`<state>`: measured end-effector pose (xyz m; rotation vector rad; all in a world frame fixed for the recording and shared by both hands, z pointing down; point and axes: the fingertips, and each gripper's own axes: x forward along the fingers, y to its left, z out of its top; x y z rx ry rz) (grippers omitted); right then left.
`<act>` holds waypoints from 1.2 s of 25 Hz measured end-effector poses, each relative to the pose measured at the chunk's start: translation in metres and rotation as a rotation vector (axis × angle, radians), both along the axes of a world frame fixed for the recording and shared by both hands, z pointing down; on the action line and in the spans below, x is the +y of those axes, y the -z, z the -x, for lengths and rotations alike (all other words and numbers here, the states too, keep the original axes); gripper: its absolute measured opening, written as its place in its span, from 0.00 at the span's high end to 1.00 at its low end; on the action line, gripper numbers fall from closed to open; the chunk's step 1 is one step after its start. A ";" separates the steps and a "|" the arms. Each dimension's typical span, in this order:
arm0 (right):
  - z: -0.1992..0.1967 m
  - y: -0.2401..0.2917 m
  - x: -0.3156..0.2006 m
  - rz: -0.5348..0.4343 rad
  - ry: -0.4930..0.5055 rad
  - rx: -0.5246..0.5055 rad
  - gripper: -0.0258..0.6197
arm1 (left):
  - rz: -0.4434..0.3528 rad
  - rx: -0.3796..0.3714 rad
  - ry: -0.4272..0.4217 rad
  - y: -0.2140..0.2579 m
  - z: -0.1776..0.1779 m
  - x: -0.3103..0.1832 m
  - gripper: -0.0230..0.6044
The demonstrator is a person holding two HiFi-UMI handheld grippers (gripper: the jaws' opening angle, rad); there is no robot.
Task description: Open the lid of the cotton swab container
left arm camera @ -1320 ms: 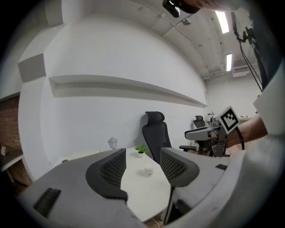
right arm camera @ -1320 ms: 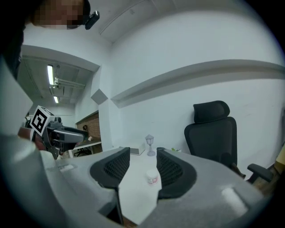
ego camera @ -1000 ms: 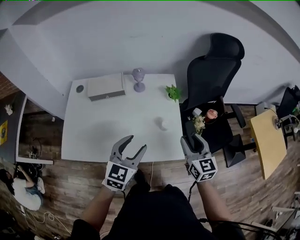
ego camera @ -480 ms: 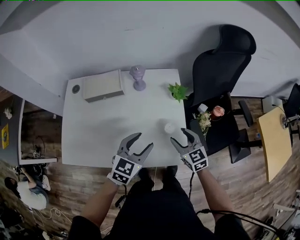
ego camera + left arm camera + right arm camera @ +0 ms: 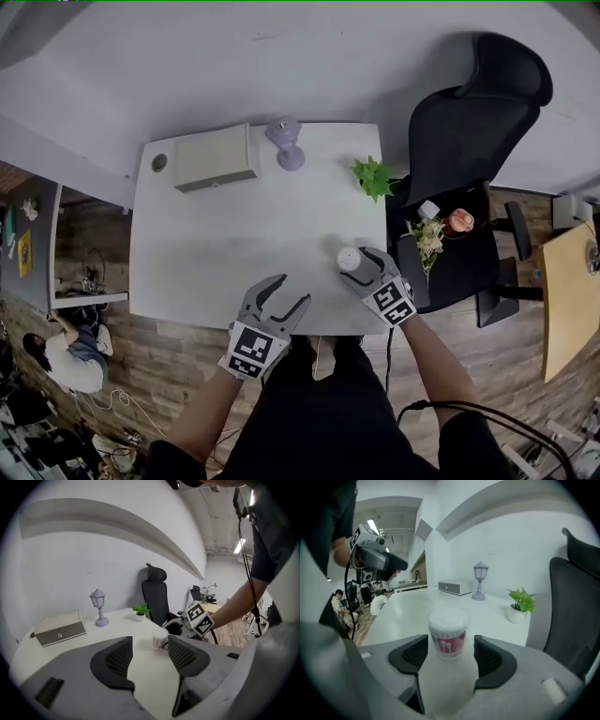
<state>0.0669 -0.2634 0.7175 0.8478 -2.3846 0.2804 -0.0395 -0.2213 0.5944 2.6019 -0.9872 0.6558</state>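
The cotton swab container (image 5: 349,258) is a small clear tub with a white lid and a red label, upright near the right front corner of the white table (image 5: 216,244). My right gripper (image 5: 360,268) reaches it from the front. In the right gripper view the container (image 5: 448,632) stands between the jaw tips; the jaws are opening and their pads (image 5: 411,655) stay clear of its sides. My left gripper (image 5: 292,292) hovers open and empty at the table's front edge. From the left gripper (image 5: 149,651), the container (image 5: 160,638) is ahead.
At the back of the table are a beige box (image 5: 216,157), a purple lamp (image 5: 287,142) and a small potted plant (image 5: 374,176). A black office chair (image 5: 473,141) stands right of the table with flowers (image 5: 429,236) on its seat. A person (image 5: 70,361) crouches far left.
My right gripper has moved forward from beside the table to the container and its jaws have spread wider. The left gripper stayed near the front edge, open as before.
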 end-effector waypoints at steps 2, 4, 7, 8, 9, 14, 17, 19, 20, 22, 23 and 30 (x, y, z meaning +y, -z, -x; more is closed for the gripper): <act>0.004 -0.006 -0.001 -0.008 0.055 0.020 0.49 | 0.006 -0.003 0.015 -0.003 0.002 0.001 0.59; 0.006 -0.014 -0.002 -0.012 0.095 0.051 0.49 | 0.008 -0.003 0.030 -0.005 0.003 0.002 0.59; 0.008 -0.021 -0.005 -0.015 0.131 0.095 0.52 | 0.009 -0.003 0.048 -0.006 0.007 0.002 0.59; 0.008 -0.021 -0.005 -0.015 0.137 0.098 0.56 | 0.009 -0.003 0.053 -0.007 0.009 0.002 0.59; 0.008 -0.020 -0.005 -0.010 0.136 0.091 0.56 | 0.009 -0.003 0.057 -0.007 0.010 0.003 0.59; 0.011 -0.007 0.000 0.011 0.116 0.047 0.57 | -0.004 0.002 0.062 -0.003 0.014 0.006 0.59; 0.018 0.010 0.005 0.003 0.124 0.012 0.57 | -0.032 0.016 0.046 0.009 0.012 0.006 0.59; 0.024 0.026 0.010 -0.007 0.134 -0.004 0.57 | -0.054 0.029 0.019 0.021 0.009 0.004 0.59; 0.027 0.035 0.013 -0.014 0.141 -0.013 0.57 | -0.064 0.032 0.003 0.027 0.008 0.004 0.59; 0.034 0.055 0.018 -0.029 0.158 -0.026 0.57 | -0.086 0.042 -0.033 0.043 0.003 0.004 0.59; 0.036 0.066 0.021 -0.038 0.165 -0.030 0.57 | -0.097 0.049 -0.051 0.051 0.000 0.005 0.59; 0.058 0.141 0.046 -0.120 0.266 -0.049 0.57 | -0.195 0.080 -0.240 0.107 -0.030 0.025 0.59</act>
